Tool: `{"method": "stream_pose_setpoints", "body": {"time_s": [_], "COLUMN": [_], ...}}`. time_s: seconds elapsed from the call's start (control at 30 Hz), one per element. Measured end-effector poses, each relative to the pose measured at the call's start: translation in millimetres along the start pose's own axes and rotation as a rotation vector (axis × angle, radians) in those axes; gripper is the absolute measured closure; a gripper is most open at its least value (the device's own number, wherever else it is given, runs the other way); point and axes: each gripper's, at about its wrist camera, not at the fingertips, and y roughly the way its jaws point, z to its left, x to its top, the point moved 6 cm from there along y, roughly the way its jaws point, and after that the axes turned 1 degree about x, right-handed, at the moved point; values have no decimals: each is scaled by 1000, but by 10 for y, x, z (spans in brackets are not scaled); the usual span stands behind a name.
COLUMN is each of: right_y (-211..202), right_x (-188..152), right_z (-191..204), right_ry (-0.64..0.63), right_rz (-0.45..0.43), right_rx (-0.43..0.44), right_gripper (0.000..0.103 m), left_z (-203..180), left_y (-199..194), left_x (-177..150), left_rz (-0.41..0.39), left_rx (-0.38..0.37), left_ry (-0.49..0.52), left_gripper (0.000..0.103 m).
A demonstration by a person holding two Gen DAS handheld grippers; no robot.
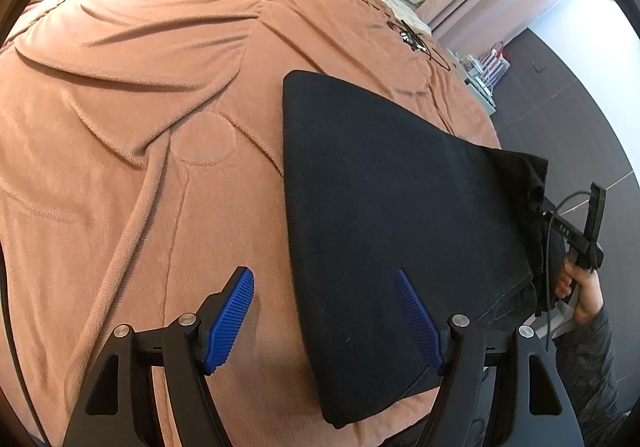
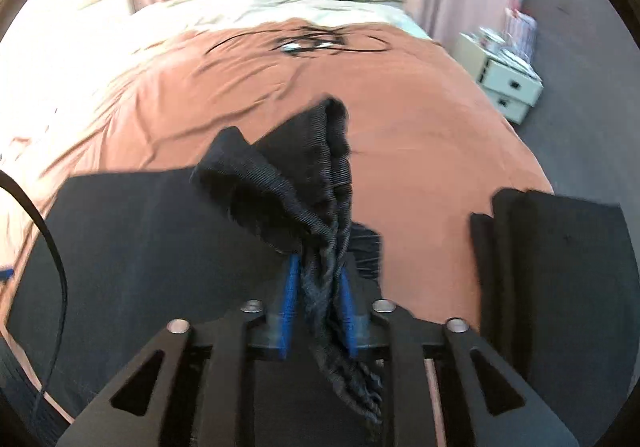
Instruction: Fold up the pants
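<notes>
We see black pants (image 1: 384, 215) flat on the bed (image 1: 140, 107). Left gripper (image 1: 324, 323) spread, empty, over their near edge. Right gripper (image 2: 318, 305) pinching a bunched pants corner, lifted.

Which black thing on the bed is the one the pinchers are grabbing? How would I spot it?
Look at the big orange-brown blanket covering the bed. Near its front edge lie flat black pants, and another flat dark folded piece lies off to the right. The grabbed part is the bunched, ribbed black end sticking up between them, pinched in the right gripper, the only black cloth lifted and crumpled.
</notes>
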Motion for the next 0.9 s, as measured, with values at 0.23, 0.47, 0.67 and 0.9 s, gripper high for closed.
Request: {"method": "stream_pose_setpoints", "body": {"time_s": [0.23,0.47,0.67,0.9], "right_y": [-209,-505,-660,-670], "right_x": [-217,-464,-836,-1239], "right_z": [-96,-303,-512,-796], "right_ry": [78,218,369,573], "right_rz": [-15,-17,-17,-34], "right_rx": [55,186,273,407], "right_gripper": [48,48,48,48], "left_z": [34,-50,-151,-253], "left_y": [22,62,99,133], "left_x": [15,-56,-128,-200], "left_rz": [10,31,51,64], "left_rx": [-8,-38,-54,-63], "left_ry": [-18,-13,1,14], "left_gripper": [29,29,29,29]}}
